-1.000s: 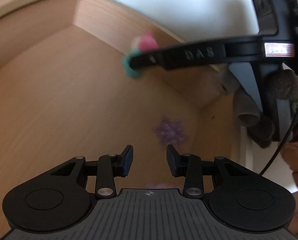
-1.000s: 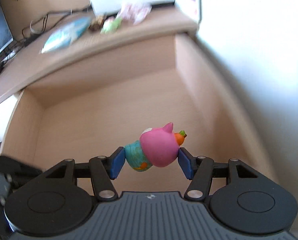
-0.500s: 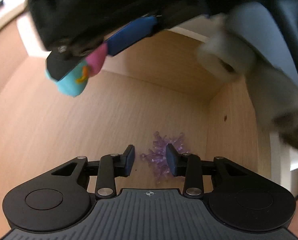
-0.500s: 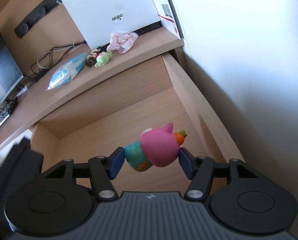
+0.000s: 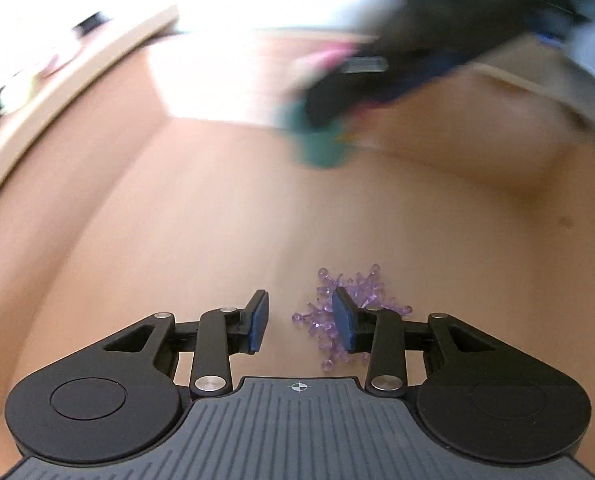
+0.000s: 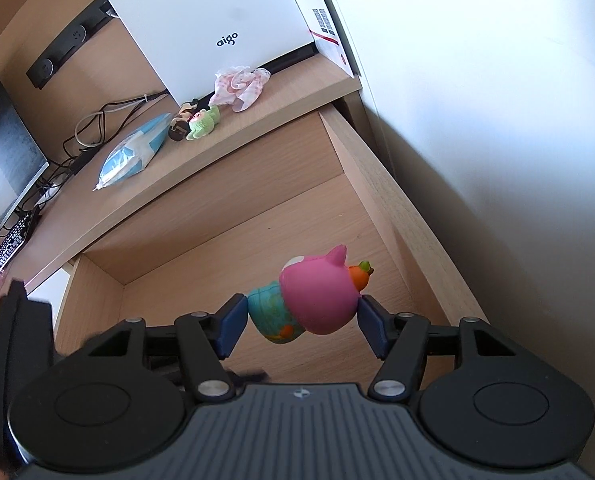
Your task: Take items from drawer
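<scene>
My right gripper (image 6: 300, 326) is shut on a pink and teal toy figure (image 6: 317, 300), held in the air above the open wooden drawer (image 6: 381, 196). In the left wrist view that toy (image 5: 321, 144) and the right gripper show as a blur high over the drawer floor (image 5: 177, 220). A purple spiky crystal toy (image 5: 351, 312) lies on the drawer floor near the right wall. My left gripper (image 5: 300, 322) hangs open just over it, its right finger in front of the crystal, its left finger over bare wood.
On the desk top (image 6: 257, 120) behind the drawer lie a pink cloth (image 6: 239, 86), a small green figure (image 6: 203, 122), a brown figure (image 6: 181, 124) and a blue packet (image 6: 131, 156). A white box (image 6: 217, 20) stands behind them. A monitor (image 6: 1, 152) and keyboard (image 6: 11, 246) are at left.
The right gripper has risen with the pink toy, clear of the drawer. The left gripper has dropped toward the purple crystal, which now sits by its right finger.
</scene>
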Tool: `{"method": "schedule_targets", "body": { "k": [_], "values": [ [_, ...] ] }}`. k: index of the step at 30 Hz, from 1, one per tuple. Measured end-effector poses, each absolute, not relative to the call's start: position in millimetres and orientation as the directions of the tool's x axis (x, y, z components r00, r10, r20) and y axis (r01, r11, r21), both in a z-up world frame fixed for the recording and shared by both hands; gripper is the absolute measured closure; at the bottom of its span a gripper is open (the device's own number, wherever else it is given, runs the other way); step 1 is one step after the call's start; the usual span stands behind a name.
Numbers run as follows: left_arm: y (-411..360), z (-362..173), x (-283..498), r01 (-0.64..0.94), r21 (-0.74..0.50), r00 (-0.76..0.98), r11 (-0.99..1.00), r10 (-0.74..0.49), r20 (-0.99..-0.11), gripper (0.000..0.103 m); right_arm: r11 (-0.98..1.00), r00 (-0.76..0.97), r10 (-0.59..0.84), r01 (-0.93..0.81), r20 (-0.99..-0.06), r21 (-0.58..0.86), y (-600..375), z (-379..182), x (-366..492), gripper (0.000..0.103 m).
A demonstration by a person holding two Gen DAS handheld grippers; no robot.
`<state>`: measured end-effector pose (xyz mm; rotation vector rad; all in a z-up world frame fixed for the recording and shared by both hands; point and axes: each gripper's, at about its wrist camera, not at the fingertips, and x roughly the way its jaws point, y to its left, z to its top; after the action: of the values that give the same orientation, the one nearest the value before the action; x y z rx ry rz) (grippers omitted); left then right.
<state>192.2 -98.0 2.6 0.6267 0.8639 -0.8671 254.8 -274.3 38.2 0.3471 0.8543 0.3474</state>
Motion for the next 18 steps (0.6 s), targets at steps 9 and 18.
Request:
{"method": "schedule_targets", "body": {
  "k": [9,18],
  "values": [
    [-52.8,2.1,228.8,0.767,-0.176,0.223,0.617,-0.513,-0.829,0.069,0.888,0.604,0.433,-0.157,-0.669,0.432,-273.7,37.9,255.2,0.041],
    [-61.1,2.1,216.1,0.837,0.012,0.319,0.547,-0.470,-0.823,0.053,0.885,0.604,0.437,-0.159,-0.667,0.437,-274.9,37.2,255.1,0.041]
  ]
}}
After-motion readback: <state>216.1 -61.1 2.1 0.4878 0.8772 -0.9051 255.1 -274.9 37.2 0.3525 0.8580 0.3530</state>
